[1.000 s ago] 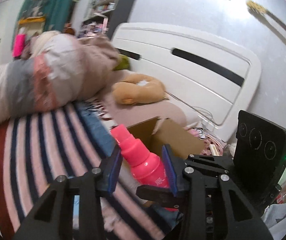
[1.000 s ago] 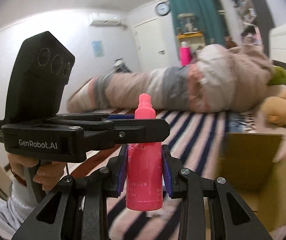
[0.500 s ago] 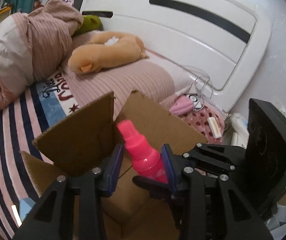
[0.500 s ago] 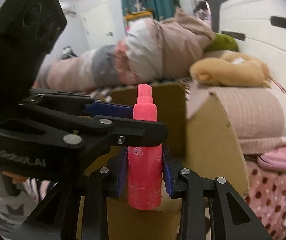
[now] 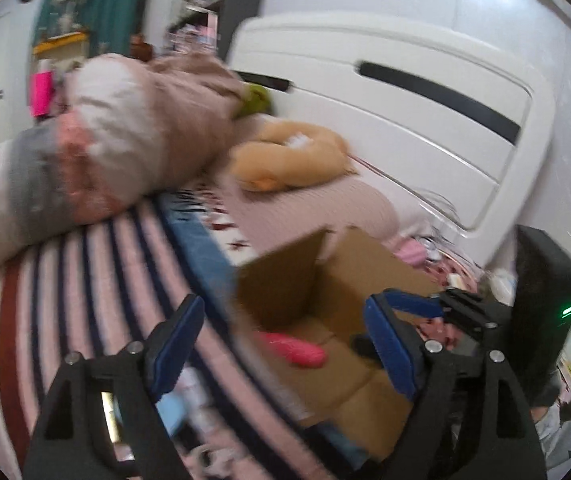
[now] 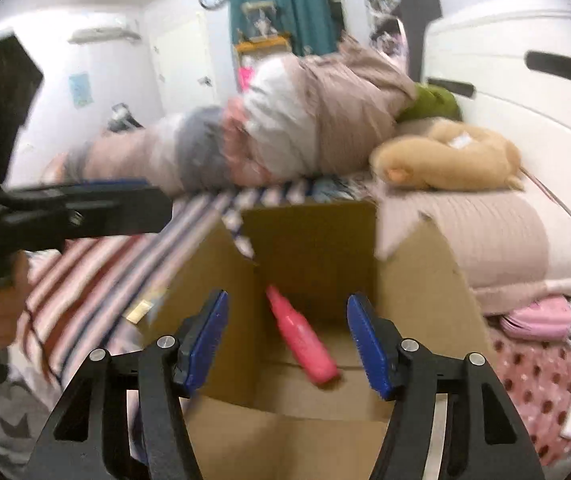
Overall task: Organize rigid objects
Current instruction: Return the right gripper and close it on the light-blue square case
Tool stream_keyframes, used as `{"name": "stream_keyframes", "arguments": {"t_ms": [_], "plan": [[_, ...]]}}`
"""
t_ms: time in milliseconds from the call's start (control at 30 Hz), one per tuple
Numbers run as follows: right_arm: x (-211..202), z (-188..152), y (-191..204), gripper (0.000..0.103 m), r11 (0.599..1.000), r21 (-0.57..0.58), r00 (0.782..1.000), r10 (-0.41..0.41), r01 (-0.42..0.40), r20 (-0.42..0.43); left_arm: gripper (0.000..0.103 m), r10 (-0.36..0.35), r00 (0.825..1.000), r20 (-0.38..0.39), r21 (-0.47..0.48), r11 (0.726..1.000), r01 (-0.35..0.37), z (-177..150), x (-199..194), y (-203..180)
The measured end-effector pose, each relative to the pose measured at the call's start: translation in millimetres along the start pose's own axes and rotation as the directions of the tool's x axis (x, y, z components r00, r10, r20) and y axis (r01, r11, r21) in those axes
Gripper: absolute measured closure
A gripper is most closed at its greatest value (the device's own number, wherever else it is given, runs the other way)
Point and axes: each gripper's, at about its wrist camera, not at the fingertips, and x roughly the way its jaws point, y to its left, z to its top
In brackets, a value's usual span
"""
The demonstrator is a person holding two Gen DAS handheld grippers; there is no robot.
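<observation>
A pink spray bottle [image 6: 301, 340] lies tilted inside the open cardboard box [image 6: 317, 240] on the bed, its cap toward the box's far wall. My right gripper [image 6: 287, 344] hovers over the box's near side. Its jaws are opening, and the bottle lies below and beyond them, untouched by the pads. In the left wrist view the bottle [image 5: 293, 350] rests on the floor of the box [image 5: 285, 280]. My left gripper [image 5: 281, 344] is over the box's left edge, jaws opening wide with nothing in them. One of the right gripper's fingers [image 5: 417, 306] shows at the right.
The box stands on a striped bedspread [image 5: 65, 280]. Behind it are a rolled duvet [image 6: 285, 120], a tan neck pillow [image 6: 453, 156] and the white headboard [image 5: 405, 120]. A pink pouch [image 6: 537, 316] and small items lie on a dotted cloth right of the box. A hand [image 6: 1, 312] holds the left gripper [image 6: 141, 200].
Both grippers were shut on the pink bottle and have let it go; it has dropped into the box. The left gripper has swung back to the left.
</observation>
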Motion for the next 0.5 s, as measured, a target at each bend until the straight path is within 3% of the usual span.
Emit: {"name": "stream_keyframes", "arguments": {"t_ms": [133, 267, 500], "plan": [[-3, 11, 44, 0.045, 0.991, -0.062, 0.991, 0.125, -0.123, 0.042, 0.022, 0.123, 0.992, 0.036, -0.069, 0.99, -0.121, -22, -33, 49], [21, 15, 98, 0.045, 0.963, -0.121, 0.971, 0.238, -0.239, -0.023, 0.022, 0.211, 0.977, 0.037, -0.149, 0.968, -0.203, -54, -55, 96], [100, -9, 168, 0.044, 0.946, -0.181, 0.946, 0.222, -0.267, -0.238, 0.02, 0.265, 0.964, -0.017, -0.3, 0.918, -0.258, -117, -61, 166]]}}
